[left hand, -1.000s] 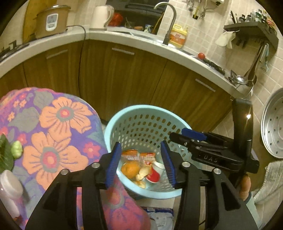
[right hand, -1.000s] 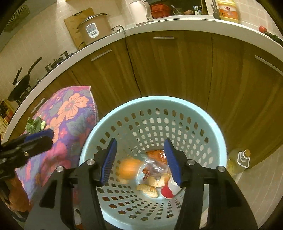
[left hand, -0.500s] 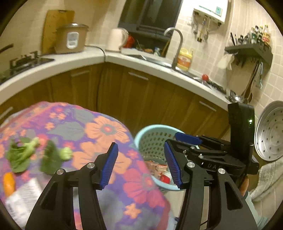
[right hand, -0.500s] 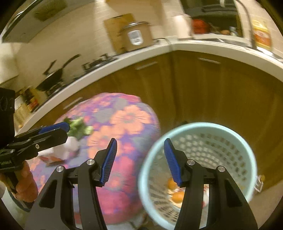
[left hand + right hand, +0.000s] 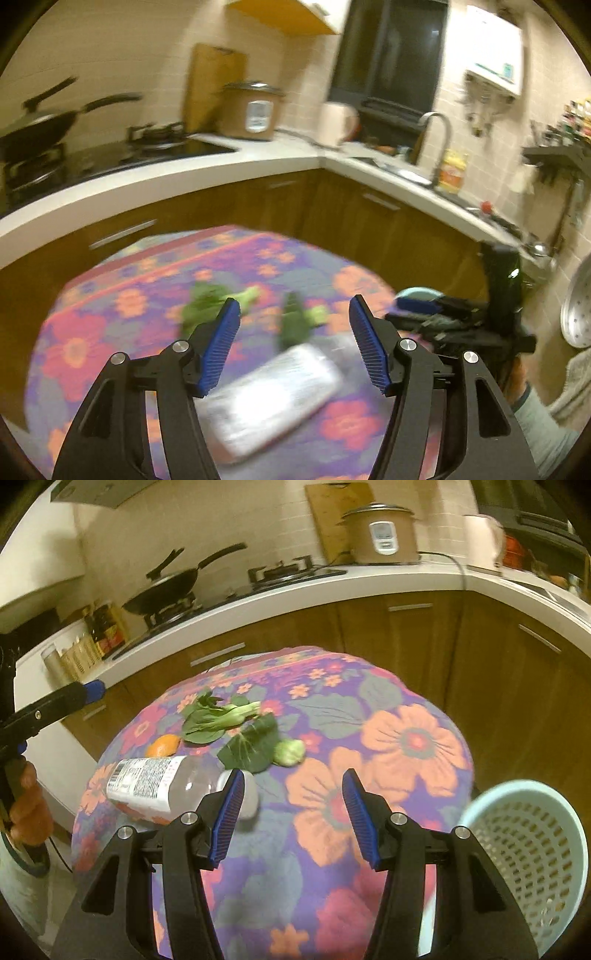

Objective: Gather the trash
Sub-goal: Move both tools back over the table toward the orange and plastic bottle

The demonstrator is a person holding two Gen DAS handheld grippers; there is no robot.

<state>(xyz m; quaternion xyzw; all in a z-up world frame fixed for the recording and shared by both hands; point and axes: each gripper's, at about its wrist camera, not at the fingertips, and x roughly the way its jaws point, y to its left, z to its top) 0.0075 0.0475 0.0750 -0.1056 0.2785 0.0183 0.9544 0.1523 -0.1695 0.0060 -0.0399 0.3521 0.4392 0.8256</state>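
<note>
Hovering above a round table under a purple cloth with big orange and pink flowers [image 5: 406, 738], both grippers are empty with their blue-padded jaws spread wide. The pale blue perforated plastic basket [image 5: 528, 834] stands off the table's edge, low to the right of the right gripper [image 5: 291, 812]; in the left wrist view only a sliver of its rim [image 5: 417, 293] shows past the cloth, behind the other tool. A clear plastic bottle with a white printed label [image 5: 147, 781] lies on its side on the cloth, its neck end just behind the right gripper's left finger; in the left wrist view the same bottle [image 5: 273, 395] is a blurred pale shape lying between and below the fingers of the left gripper [image 5: 295, 347]. Beyond the bottle lie a leafy green bok choy stalk [image 5: 218, 716], a loose dark green leaf [image 5: 247, 749] with a small pale green stub [image 5: 290, 752] just beside it, and an orange fruit or peel [image 5: 162, 745] touching the bottle's far side.

Each tool is held roughly level, tilted down toward the cloth. The left gripper appears at the left margin of the right wrist view, a hand [image 5: 27, 805] wrapped round its grip.

Behind the table runs a white counter over brown wooden cabinets [image 5: 369, 587], carrying a black wok [image 5: 166, 587] on a gas hob, a beige rice cooker [image 5: 380, 531] and a white kettle [image 5: 480, 542].
</note>
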